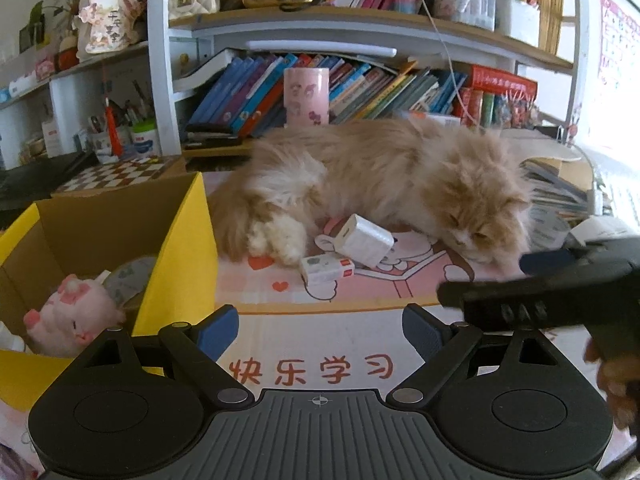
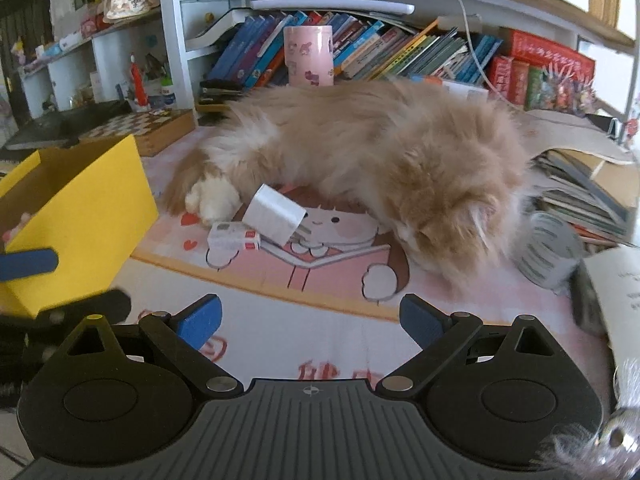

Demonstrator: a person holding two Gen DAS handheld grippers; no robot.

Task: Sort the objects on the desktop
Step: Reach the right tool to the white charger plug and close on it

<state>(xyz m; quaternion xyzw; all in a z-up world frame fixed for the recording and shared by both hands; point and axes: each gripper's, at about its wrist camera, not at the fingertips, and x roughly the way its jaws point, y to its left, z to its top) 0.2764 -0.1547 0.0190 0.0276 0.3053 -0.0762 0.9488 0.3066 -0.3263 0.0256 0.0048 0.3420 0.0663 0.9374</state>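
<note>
Left gripper: your left gripper [image 1: 318, 330] has its blue-padded jaws spread wide, and nothing is between them. Under it is the bare front part of the desk mat.
Right gripper: your right gripper [image 2: 310, 322] is also released, with no object between the pads. In the left wrist view it comes in from the right edge, dark and blurred, near the cat's head.
White charger: the white square plastic charger block [image 1: 366, 240] lies tilted on the pink cartoon desk mat [image 1: 360, 292], just in front of the cat's belly. One corner of it rests on the small box.
Small box: the small flat white box with a red end [image 1: 327, 269] lies on the mat, touching the charger and just beside the cat's white hind paws.
Yellow box: the open yellow cardboard box with a brown inside [image 1: 176, 256] stands at the left of the mat. It is well apart from the charger.
Inside the box: a pink plush pig toy [image 1: 76, 316] lies at the bottom, and next to it is a pale patterned round thing that I cannot identify.
Cat: a long-haired cream and ginger cat [image 2: 380, 152] lies on its side across the mat, its head low toward the right.
Grey roll: a grey-white patterned cylinder [image 2: 548, 252] lies on its side at the right, close to the cat's head.
Behind: a pink printed cylinder container [image 1: 306, 96] stands upright behind the cat, in front of the leaning books on the white shelf.
</note>
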